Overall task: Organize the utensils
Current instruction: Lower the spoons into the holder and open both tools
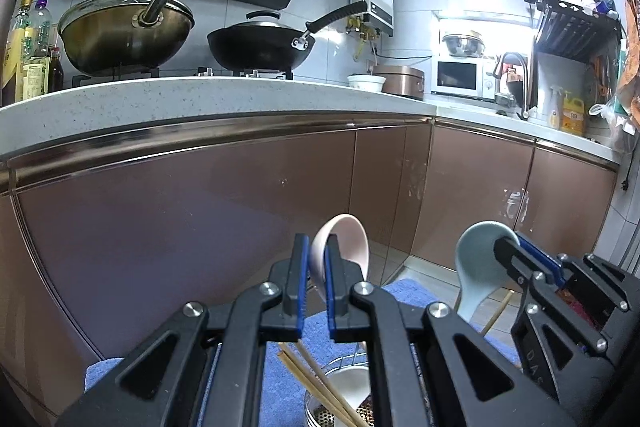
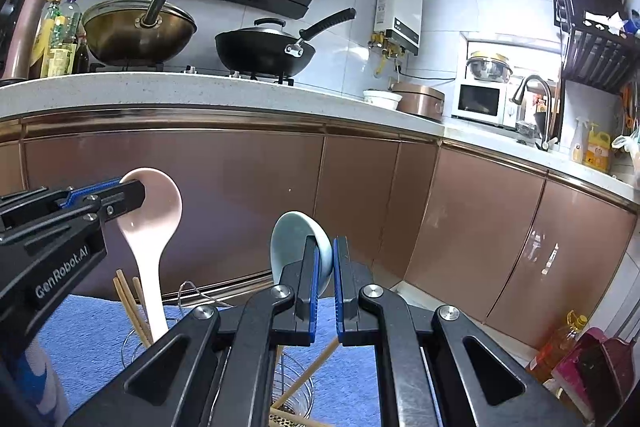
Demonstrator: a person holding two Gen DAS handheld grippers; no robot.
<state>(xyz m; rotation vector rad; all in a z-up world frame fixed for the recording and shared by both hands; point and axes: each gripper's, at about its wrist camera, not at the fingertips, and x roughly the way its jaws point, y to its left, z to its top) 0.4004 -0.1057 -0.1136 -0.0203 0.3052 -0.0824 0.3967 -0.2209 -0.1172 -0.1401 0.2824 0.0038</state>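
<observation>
While we hold both grippers low in front of the cabinets, each is clamped on the bowl end of 1 ceramic spoon, so the 2 handles hang downward toward the holder beneath us. Our left gripper (image 1: 316, 267) has its blue pads pinched together on the rim of the pink spoon (image 2: 150, 227), and in the right wrist view that spoon's long axis runs nearly straight down, bowl on top, with the handle end dropping among the chopsticks (image 2: 130, 303) that lean in the wire utensil holder (image 1: 340, 391). Our right gripper (image 2: 326, 259) is likewise closed on the rim of the pale blue spoon (image 1: 476, 267), whose handle slants down toward the same holder; its tip is hidden behind our own linkage, so we cannot tell whether it has entered the holder. We judge the pink spoon the nearer to seating, since its handle already sits beside the chopsticks. The holder stands on a blue mat (image 1: 280, 379) directly below both sets of fingers, so the coming move should be a lowering along each spoon's axis before release. Beyond stand the brown cabinet doors (image 1: 200, 207), then the counter (image 1: 200, 99), with 2 woks at the far back.
</observation>
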